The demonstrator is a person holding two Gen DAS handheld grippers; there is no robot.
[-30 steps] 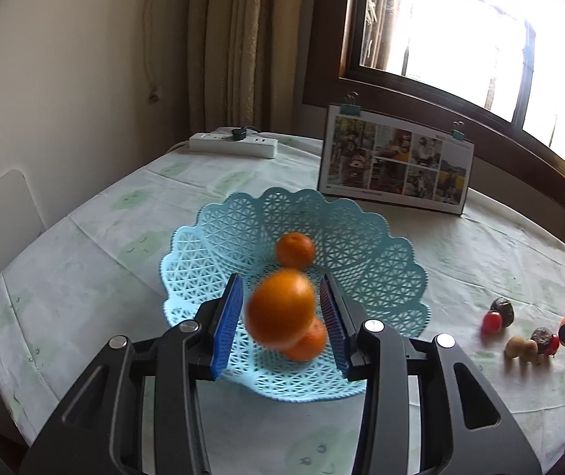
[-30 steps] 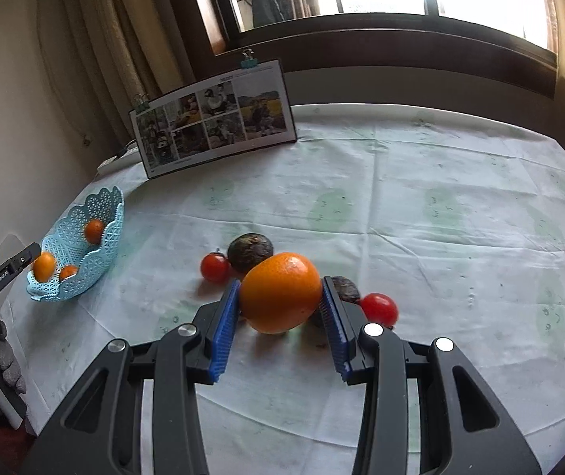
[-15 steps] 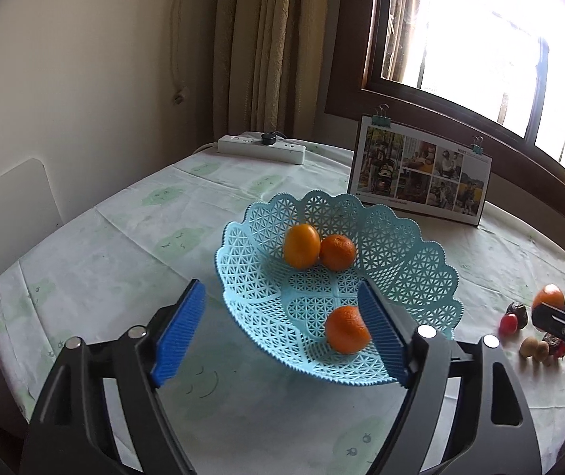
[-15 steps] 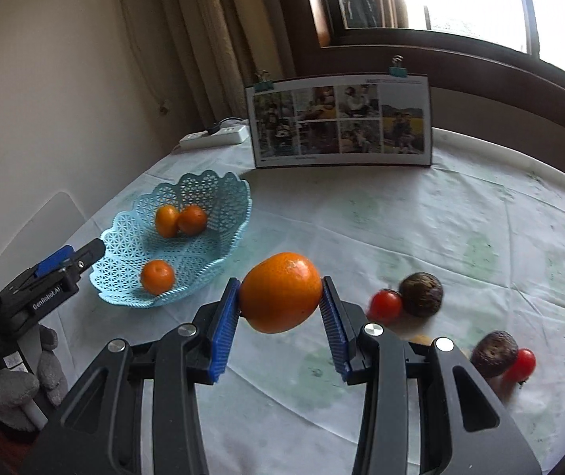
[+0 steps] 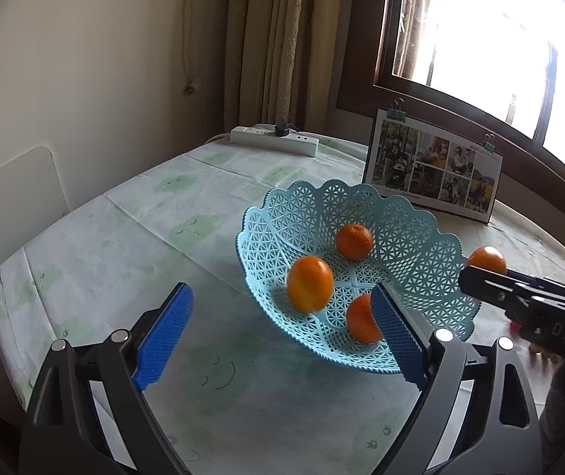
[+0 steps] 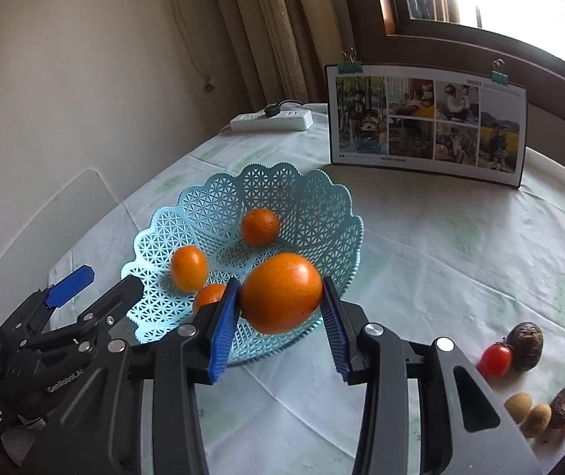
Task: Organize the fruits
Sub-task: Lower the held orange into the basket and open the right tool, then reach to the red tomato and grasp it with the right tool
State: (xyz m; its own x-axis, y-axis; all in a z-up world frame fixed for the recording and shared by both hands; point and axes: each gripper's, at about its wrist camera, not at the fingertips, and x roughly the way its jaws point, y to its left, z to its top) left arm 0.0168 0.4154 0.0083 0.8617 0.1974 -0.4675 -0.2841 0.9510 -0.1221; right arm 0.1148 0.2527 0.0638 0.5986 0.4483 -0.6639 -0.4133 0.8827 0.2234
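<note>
A light blue lattice basket [image 5: 413,245] [image 6: 314,206] stands on the table and holds three oranges [image 5: 310,283] [image 5: 354,240] [image 5: 363,318]. My left gripper [image 5: 280,301] is open and empty, just off the basket's near-left rim; it also shows at the lower left in the right wrist view [image 6: 96,285]. My right gripper [image 6: 280,301] is shut on a larger orange [image 6: 282,293] and holds it above the basket's near-right rim. In the left wrist view that gripper [image 5: 520,301] comes in from the right with the held orange [image 5: 486,259] beside the rim.
A clipped photo board [image 6: 428,122] leans below the window behind the basket. A white power strip [image 6: 272,118] lies at the far table edge. A red tomato [image 6: 494,360], a dark round fruit [image 6: 526,346] and small brown fruits [image 6: 527,411] lie at the right.
The left gripper let its orange go into the basket, opened wide and drew back to the left. The right gripper carried the larger orange from the loose fruits over to the basket.
</note>
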